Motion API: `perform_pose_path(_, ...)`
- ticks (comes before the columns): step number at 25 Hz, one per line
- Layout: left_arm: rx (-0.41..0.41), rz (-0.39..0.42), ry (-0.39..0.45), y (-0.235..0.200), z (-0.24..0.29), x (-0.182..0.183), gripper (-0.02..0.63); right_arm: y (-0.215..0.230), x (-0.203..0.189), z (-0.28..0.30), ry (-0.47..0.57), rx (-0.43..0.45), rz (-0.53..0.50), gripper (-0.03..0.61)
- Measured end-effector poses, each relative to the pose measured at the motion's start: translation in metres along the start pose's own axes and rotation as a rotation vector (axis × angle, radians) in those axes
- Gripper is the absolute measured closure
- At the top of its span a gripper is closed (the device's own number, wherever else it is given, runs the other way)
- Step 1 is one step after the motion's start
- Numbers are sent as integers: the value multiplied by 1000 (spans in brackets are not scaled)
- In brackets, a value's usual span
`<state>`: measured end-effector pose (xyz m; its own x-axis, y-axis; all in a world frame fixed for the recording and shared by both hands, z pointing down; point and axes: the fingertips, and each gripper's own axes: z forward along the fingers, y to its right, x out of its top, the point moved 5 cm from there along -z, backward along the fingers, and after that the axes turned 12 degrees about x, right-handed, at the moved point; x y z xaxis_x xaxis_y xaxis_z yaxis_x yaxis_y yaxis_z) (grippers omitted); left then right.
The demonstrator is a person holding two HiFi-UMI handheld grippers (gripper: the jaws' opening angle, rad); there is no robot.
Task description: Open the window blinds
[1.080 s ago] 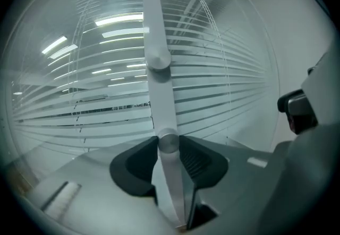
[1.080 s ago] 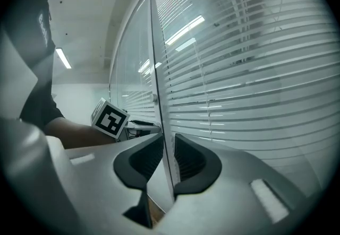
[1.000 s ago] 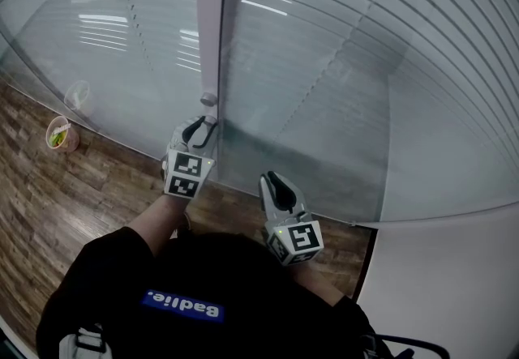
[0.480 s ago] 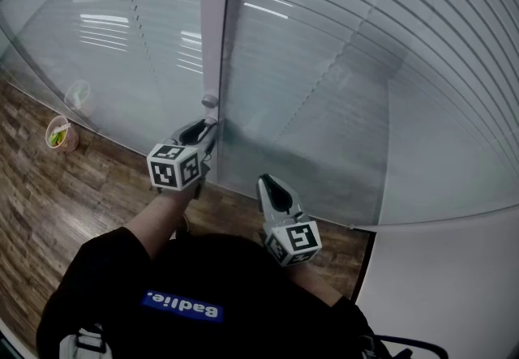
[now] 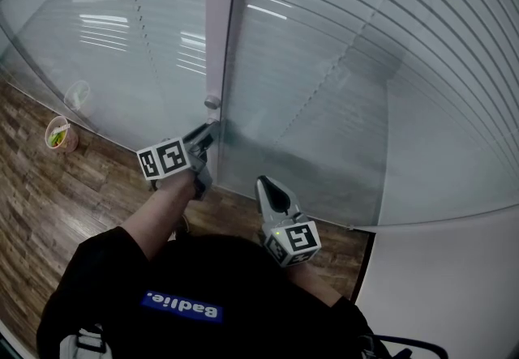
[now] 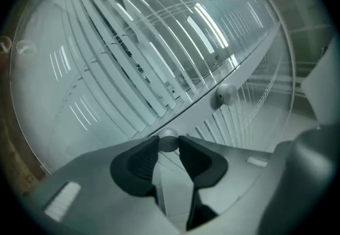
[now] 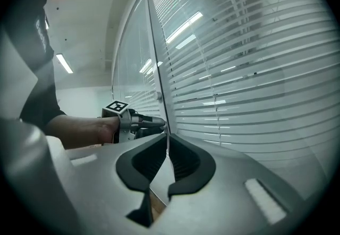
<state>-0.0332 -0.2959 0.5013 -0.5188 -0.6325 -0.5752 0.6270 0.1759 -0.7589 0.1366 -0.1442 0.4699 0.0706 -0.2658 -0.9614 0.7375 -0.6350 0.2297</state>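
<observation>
White slatted blinds (image 5: pixel 340 66) hang behind glass panes on both sides of a pale upright frame post (image 5: pixel 220 25). My left gripper (image 5: pixel 211 133) reaches to the foot of that post. In the left gripper view its jaws (image 6: pixel 169 150) are shut on a small round silver knob (image 6: pixel 168 140) on the frame. A second knob (image 6: pixel 226 93) sits further along the post and shows free above the gripper in the head view (image 5: pixel 212 102). My right gripper (image 5: pixel 268 185) hangs lower right, short of the glass, jaws shut with nothing in them (image 7: pixel 167 141).
A wood-look floor (image 5: pixel 65 187) runs along the base of the glass. A small cup with green contents (image 5: pixel 58 135) stands on it at far left. A white wall (image 5: pixel 454 284) adjoins the glass at lower right. The person's dark torso (image 5: pixel 195 292) fills the bottom.
The left gripper has rolled about its own line while holding the knob: its marker cube swung from below the jaws out to the left. The right gripper stayed put.
</observation>
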Motion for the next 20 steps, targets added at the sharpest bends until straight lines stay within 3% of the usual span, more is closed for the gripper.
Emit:
perform_pose_path(3, -27, -79, -6, -2, 1, 0, 492, -2, 1, 2, 3, 9, -2, 565)
perform_pose_path(7, -106, -258, -1, -6, 3, -2, 492, -3, 0, 3, -1, 14, -3, 566)
perform_pose_path(11, -163, -382, 6, -10, 4, -4, 492, -5, -1, 5, 2, 21, 6, 574)
perform_pose_path(16, -290, -563, 3, -10, 7, -7, 492, -9, 1, 6, 8, 32, 4, 575)
perform_pose_path(20, -321, -604, 7, -10, 8, -8, 489, -9, 0, 6, -5, 23, -12, 572)
